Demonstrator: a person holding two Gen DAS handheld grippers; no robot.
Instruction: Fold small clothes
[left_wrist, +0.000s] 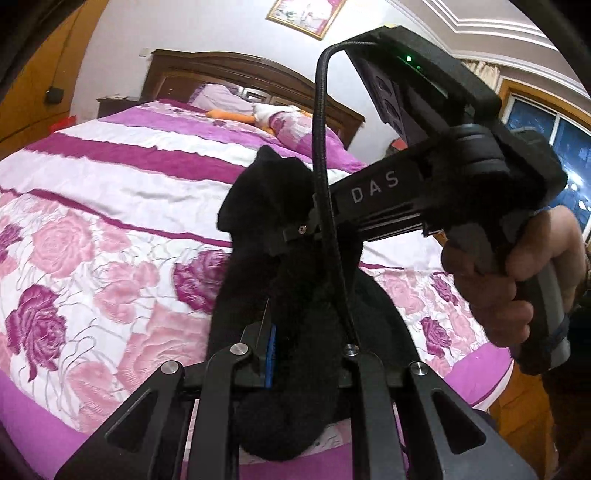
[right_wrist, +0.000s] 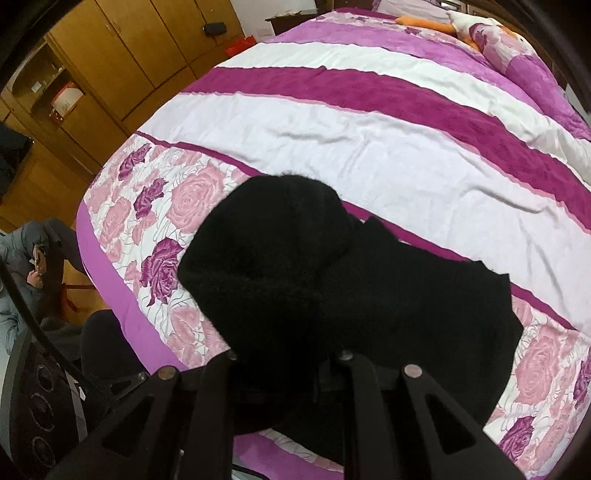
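Observation:
A black fuzzy small garment (left_wrist: 269, 206) hangs in the air above the bed, pinched by both grippers. My left gripper (left_wrist: 295, 354) is shut on its lower part; a blue pad (left_wrist: 272, 354) shows against the cloth. In the left wrist view the right gripper (left_wrist: 295, 236), held by a hand (left_wrist: 517, 280), is shut on the garment higher up. In the right wrist view the garment (right_wrist: 332, 280) covers my right gripper's (right_wrist: 291, 354) fingers, and part of it drapes onto the bedspread (right_wrist: 369, 155).
The bed has a pink, white and purple rose bedspread (left_wrist: 110, 221), with pillows and an orange-white plush toy (left_wrist: 255, 114) near the wooden headboard (left_wrist: 240, 70). Wooden cabinets (right_wrist: 110, 66) stand to the left. A person sits at the bed's left corner (right_wrist: 33, 258).

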